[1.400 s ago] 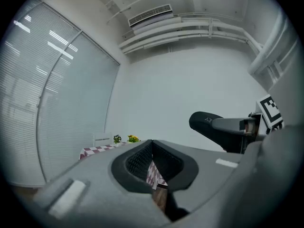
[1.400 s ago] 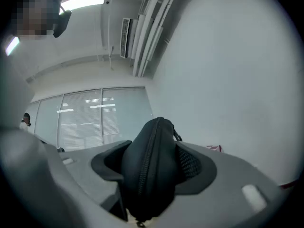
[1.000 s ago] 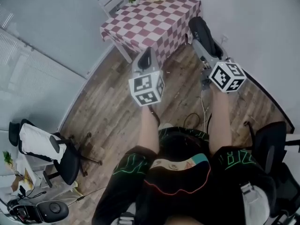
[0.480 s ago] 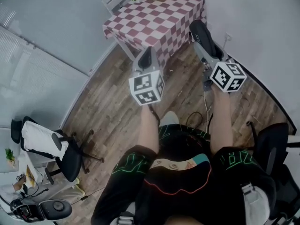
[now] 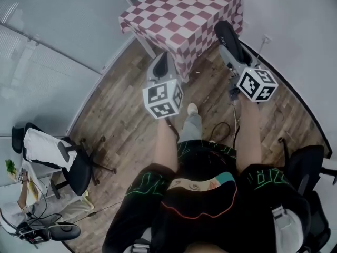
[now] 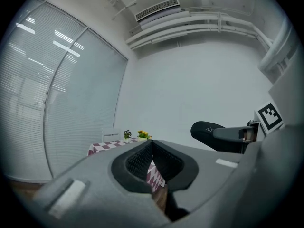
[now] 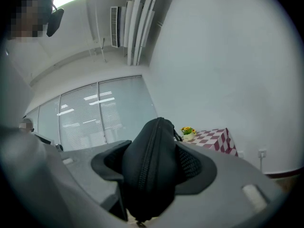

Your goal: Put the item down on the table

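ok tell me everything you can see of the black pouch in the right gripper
The black pouch is a soft, rounded, fabric-looking case with a zipper running up its near edge. The right gripper is shut on it, a padded jaw on each side, its rounded end sticking out past them. It hangs in the air by a corner of the checkered table, not on it.
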`<act>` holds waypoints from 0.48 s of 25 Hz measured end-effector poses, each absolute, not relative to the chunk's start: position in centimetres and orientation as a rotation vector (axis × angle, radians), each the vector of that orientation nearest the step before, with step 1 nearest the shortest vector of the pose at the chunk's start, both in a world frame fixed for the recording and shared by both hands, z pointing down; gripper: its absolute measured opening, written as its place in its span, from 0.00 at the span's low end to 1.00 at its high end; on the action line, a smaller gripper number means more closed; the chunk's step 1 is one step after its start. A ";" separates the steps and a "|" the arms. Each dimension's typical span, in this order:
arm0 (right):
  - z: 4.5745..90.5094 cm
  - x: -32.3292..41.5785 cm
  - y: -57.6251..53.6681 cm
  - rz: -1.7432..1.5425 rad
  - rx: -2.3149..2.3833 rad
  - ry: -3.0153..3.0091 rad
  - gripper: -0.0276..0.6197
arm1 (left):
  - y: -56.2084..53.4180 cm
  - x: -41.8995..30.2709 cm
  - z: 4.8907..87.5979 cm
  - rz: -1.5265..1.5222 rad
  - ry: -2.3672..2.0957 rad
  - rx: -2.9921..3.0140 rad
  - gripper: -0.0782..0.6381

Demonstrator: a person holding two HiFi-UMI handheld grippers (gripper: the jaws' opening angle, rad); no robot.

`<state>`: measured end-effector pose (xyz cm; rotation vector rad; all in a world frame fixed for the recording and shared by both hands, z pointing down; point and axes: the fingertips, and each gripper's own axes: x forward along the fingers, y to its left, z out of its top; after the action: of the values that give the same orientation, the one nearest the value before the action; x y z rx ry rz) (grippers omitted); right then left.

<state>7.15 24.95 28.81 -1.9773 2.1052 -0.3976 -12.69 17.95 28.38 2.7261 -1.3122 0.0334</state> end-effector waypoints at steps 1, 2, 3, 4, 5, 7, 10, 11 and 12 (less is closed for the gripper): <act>29.1 7.1 24.1 -0.408 -1.973 2.110 0.48 | 17.2 -12.7 28.8 0.042 -1.320 2.718 0.12; 29.5 7.1 23.2 -0.419 -1.971 2.115 0.48 | 16.5 -12.8 29.1 0.052 -1.328 2.709 0.12; 29.9 7.1 22.3 -0.430 -1.974 2.120 0.48 | 15.7 -12.9 29.5 0.063 -1.334 2.699 0.12; 30.4 7.0 21.5 -0.439 -1.983 2.125 0.48 | 15.0 -13.0 30.0 0.076 -1.340 2.687 0.12; 30.9 7.1 20.6 -0.445 -1.996 2.130 0.48 | 14.1 -13.1 30.6 0.091 -1.346 2.674 0.12; 31.9 7.4 18.9 -0.456 -2.020 2.142 0.48 | 12.4 -13.1 31.8 0.120 -1.354 2.648 0.12; 33.2 8.2 16.2 -0.481 -2.040 2.145 0.48 | 9.7 -12.4 33.3 0.158 -1.351 2.625 0.12; 33.5 8.6 15.3 -0.492 -2.044 2.140 0.48 | 8.8 -12.0 33.6 0.170 -1.346 2.622 0.12; 33.8 9.1 14.5 -0.502 -2.049 2.133 0.48 | 7.9 -11.5 33.9 0.180 -1.342 2.620 0.12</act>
<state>9.06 14.45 33.78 -2.0485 2.1335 -0.5017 -11.52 7.91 33.92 2.6198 -1.3417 0.1801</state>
